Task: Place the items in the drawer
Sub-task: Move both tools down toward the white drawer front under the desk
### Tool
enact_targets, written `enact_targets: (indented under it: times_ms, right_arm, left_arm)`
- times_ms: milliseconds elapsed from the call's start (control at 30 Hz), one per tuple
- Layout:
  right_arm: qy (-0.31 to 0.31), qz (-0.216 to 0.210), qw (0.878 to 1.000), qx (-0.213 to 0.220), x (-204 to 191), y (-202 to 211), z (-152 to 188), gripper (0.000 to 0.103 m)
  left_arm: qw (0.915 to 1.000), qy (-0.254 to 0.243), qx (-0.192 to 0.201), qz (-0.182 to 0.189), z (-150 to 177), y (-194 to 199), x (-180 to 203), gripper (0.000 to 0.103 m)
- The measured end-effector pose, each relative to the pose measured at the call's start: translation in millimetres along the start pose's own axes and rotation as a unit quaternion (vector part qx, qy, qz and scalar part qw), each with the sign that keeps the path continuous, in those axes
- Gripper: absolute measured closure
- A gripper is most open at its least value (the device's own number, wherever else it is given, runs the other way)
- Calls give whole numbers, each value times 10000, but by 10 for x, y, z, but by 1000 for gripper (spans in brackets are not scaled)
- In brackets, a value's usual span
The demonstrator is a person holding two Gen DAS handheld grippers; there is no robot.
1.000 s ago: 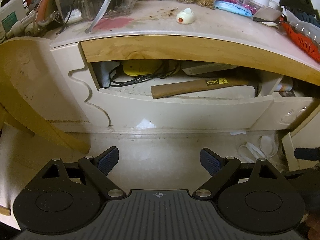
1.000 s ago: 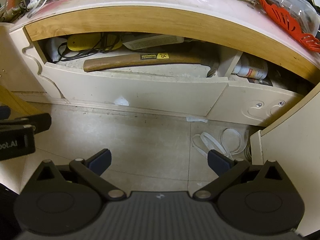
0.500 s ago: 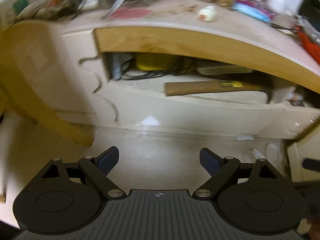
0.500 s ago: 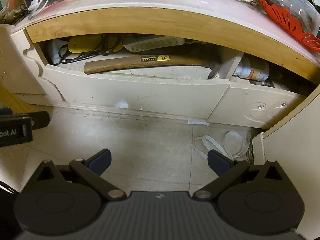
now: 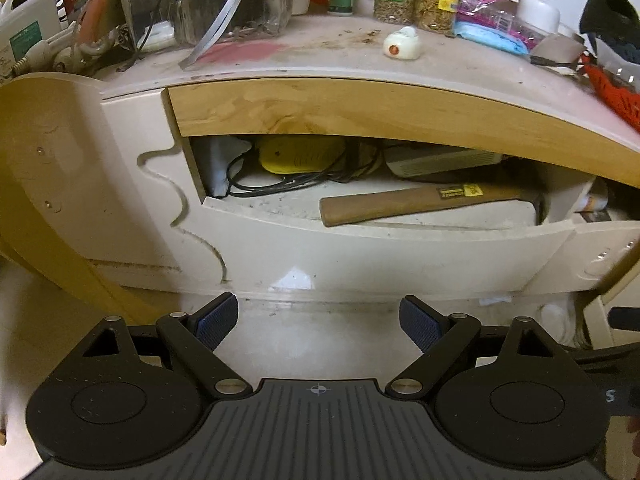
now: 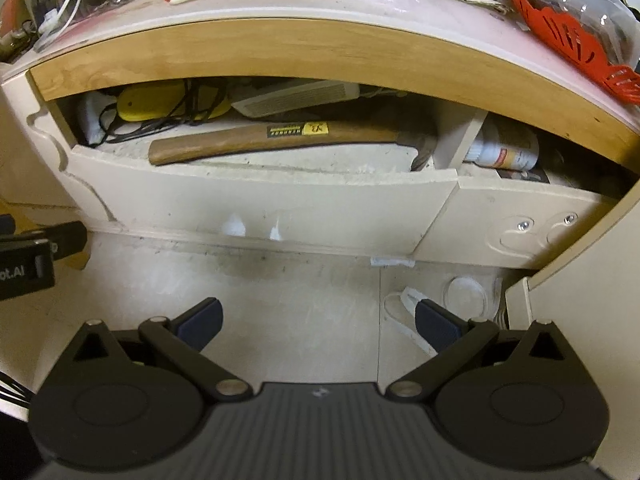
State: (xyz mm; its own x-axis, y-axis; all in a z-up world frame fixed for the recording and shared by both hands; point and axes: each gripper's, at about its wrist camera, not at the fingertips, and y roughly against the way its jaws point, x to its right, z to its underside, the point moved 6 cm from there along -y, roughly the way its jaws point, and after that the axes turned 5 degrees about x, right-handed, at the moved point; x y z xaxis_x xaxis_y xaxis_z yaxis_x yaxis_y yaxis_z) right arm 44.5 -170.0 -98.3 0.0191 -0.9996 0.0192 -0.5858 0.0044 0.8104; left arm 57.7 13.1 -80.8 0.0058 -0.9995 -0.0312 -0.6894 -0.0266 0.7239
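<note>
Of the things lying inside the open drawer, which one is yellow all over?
The flat yellow plastic device at the back left of the drawer, under black cables. The wooden-handled hammer has only a small yellow label; the ribbed box is pale grey.

1. The left gripper (image 5: pixel 318 322) is matte black plastic, with two fingers ending in dark blue ribbed pads (image 5: pixel 216 322).
2. Each finger hangs on angled black link arms with silver pivot screws (image 5: pixel 229 386).
3. Two round black housings with raised discs flank a grey ribbed centre plate (image 5: pixel 320 432) that bears a small crosshair mark.
4. The right gripper (image 6: pixel 318 324) has the same build: black links, silver screws, blue pads (image 6: pixel 438 326), grey ribbed plate.
5. In the right wrist view, the left gripper's black side (image 6: pixel 24 270) shows white lettering, partly cut off, ending in "ot.AI".
</note>
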Motion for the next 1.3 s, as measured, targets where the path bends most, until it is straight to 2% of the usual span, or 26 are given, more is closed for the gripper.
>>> enact_targets:
  times_ms: [300,567,900,1300]
  right_arm:
    - [-13,-74,9996,255,30,-220,-133,0]
    - [58,-52,9995,316,4,-352,-208,1]
    - [48,-22,9989,470,44,-564,-314,1]
    - [187,-5,9985,520,-10,-883,-417,1]
  left_arm:
    - [9999,-58,84,-30,-20,-237,-2,14]
    - [9997,-191,133,-61,-35,-418,8,14]
    - [9987,-486,146,79,-50,-649,25,14]
    - [9991,-400,-3,157,-79,-971,3,14]
